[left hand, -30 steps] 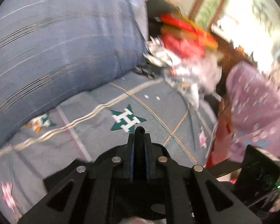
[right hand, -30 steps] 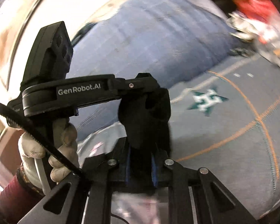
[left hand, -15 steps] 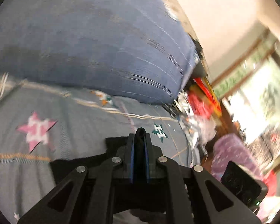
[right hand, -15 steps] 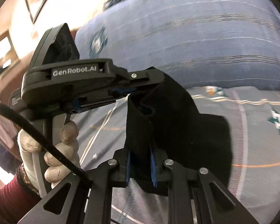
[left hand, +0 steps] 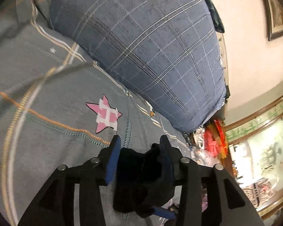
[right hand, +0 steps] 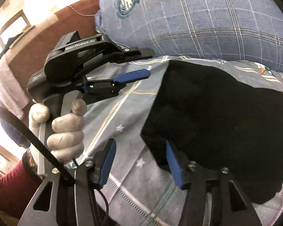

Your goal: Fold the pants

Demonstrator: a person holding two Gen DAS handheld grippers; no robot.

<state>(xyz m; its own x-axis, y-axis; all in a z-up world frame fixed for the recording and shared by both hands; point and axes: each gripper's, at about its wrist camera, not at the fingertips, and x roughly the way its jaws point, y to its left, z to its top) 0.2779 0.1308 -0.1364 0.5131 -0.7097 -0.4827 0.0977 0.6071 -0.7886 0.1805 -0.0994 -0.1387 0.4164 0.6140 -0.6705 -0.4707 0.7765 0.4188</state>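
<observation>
The black pants point(right hand: 217, 124) lie as a folded dark bundle on the grey patterned bedsheet point(right hand: 126, 113), just in front of the blue plaid pillow. My right gripper point(right hand: 139, 160) is open, its blue pads spread at the bundle's near left corner, holding nothing. My left gripper point(left hand: 139, 148) is open too, with black cloth point(left hand: 141, 173) lying loose between its spread fingers. In the right wrist view the left gripper point(right hand: 141, 64) hovers to the left of the pants, held by a gloved hand.
A large blue plaid pillow point(left hand: 141, 47) fills the back of the bed. The sheet carries a pink star patch point(left hand: 105, 114). Red and silver clutter point(left hand: 213, 141) lies past the bed's far end. A dark red headboard point(right hand: 37, 43) stands at left.
Both grippers were shut on the black pants and have opened. The pants have dropped onto the sheet as a bundle. The left gripper has drawn back to the left.
</observation>
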